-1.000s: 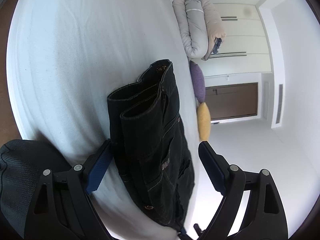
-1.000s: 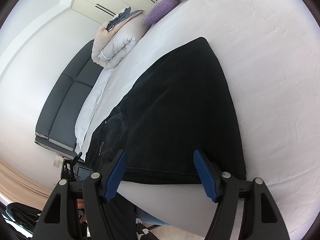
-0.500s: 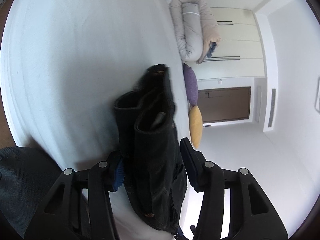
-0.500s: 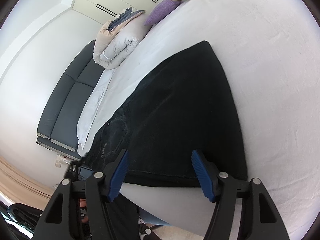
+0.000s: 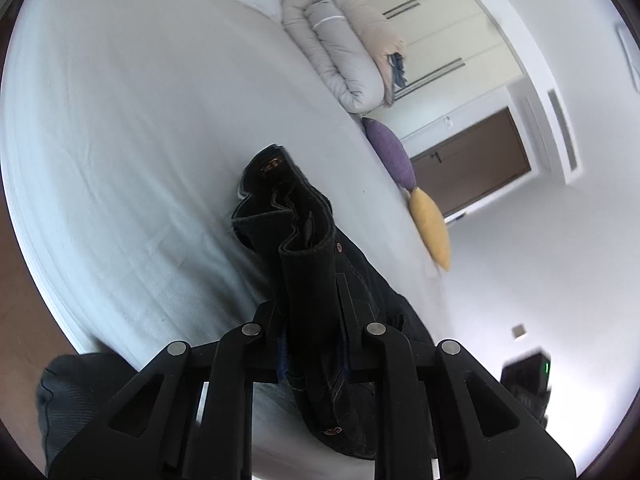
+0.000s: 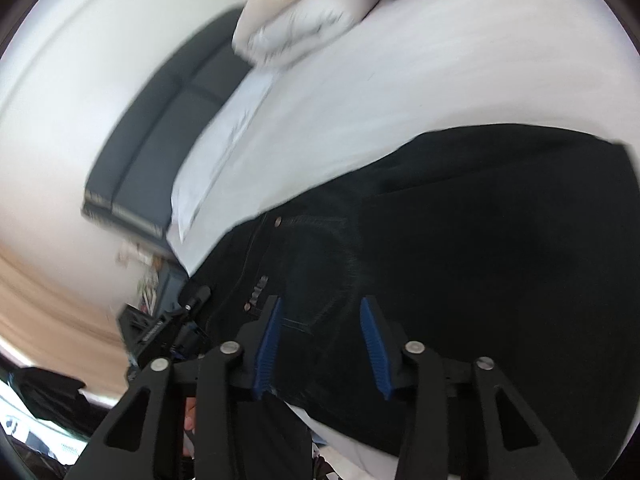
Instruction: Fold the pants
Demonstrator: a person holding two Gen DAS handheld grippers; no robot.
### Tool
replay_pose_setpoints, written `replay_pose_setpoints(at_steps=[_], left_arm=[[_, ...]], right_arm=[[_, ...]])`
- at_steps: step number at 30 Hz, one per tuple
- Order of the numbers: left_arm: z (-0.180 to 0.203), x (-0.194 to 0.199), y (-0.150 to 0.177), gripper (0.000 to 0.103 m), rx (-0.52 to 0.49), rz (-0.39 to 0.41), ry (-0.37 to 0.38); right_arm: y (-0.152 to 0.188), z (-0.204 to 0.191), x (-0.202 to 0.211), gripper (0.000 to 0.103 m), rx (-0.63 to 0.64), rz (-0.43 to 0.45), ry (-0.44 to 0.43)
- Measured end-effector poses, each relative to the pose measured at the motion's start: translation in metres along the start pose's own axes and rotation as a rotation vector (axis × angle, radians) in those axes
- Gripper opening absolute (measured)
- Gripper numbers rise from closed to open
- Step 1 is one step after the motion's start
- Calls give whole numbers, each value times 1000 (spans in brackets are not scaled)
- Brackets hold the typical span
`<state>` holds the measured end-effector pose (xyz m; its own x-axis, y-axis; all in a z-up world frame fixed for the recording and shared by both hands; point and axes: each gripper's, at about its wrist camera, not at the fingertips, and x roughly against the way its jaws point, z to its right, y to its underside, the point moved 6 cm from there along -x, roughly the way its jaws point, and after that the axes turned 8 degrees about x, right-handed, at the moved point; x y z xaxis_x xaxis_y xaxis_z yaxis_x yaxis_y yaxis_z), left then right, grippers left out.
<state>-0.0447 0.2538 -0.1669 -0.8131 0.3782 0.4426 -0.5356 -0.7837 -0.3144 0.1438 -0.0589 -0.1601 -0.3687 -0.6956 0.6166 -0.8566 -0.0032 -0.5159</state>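
Left wrist view: left tongs (image 5: pixel 310 300) have just been closing and now clamp a bunched waistband fold of the black pants (image 5: pixel 308 240), which stands up off the white bed (image 5: pixel 120 120). Only this view gives the far edge of the bed in focus: rolled duvet (image 5: pixel 344 48), purple cushion (image 5: pixel 388 150), yellow cushion (image 5: pixel 430 228), brown door (image 5: pixel 472 160) beyond. Blue pads are almost wholly buried in cloth.

Right wrist view: heavily motion-blurred. Right tongs (image 6: pixel 322 336) have been closing too, but the blue pads (image 6: pixel 268 340) stand apart over the flat pants (image 6: pixel 480 260) with no fabric pinched between them. Only here: the broad spread of the pants across the bed (image 6: pixel 400 80), and a dark sofa (image 6: pixel 168 120). Whether the pad tips touch the cloth cannot be told. Lower left clutter is unreadable.
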Motion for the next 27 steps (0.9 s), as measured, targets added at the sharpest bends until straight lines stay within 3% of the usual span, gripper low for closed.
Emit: replay_pose_setpoints(at_steps=[8,9,10,19,22,23,24,26,27], left_arm=[[30,-4,1,15,-126,18,-33],[36,-5,1,15,-151,22,-37],[41,-5,2,15,-171,25,-39],[105,-15,17,14,-368,43,-76],[132,-22,28,14,-443,32,-73],[149,-27,34,14,-496,24,-70],[161,-30,40,14,-539,19,-67],[190,-43,62,14,-644,-5,-57],[201,-51,74,14,-687,-20,-52]], right_arm=[[-18,30,-79,20,-111,-153,39],[-15,35,-85,5,-113,-175,59],[-12,41,-88,0,-116,-184,78],[5,51,-89,0,-100,-149,70],[6,50,-78,0,-108,-117,20],[7,49,-70,12,-129,-102,-15],[7,47,-58,44,-152,-78,-65],[5,47,-29,81,-189,1,-162],[5,50,-14,86,-204,39,-195]])
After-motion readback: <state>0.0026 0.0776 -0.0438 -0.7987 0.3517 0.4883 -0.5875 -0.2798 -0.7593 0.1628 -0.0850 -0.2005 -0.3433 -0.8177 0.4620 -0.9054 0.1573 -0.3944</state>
